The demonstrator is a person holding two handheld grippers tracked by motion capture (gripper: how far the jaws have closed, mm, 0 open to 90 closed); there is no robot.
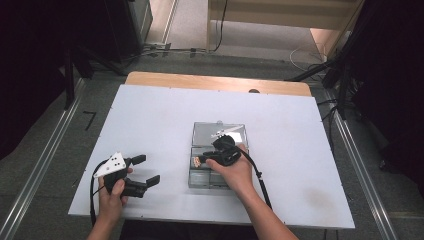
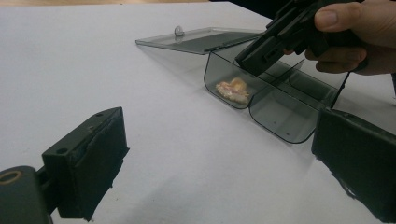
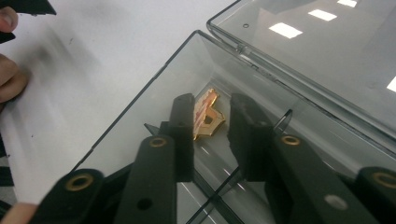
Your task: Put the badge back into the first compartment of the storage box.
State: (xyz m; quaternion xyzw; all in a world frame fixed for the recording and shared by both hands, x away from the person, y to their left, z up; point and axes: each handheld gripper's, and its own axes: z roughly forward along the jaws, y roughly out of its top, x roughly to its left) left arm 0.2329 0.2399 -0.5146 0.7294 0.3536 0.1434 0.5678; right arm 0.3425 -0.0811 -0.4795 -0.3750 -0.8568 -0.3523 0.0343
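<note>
A lab-like recording bay: white table point(image 1: 150, 125), black curtains point(image 1: 30, 60), floor rails point(image 1: 40, 160), loose cables point(image 1: 305, 55).

Clear glossy plastic box point(image 3: 140, 98), shiny gold metal clip point(image 3: 208, 116), matt blk tools

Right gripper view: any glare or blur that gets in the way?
Right gripper view: bright rectangular ceiling-light reflections on the open lid; the gold piece between the right gripper jaws stays readable; the hand at the left edge is smeared. Left gripper view: near jaws soft, box sharp.
</note>
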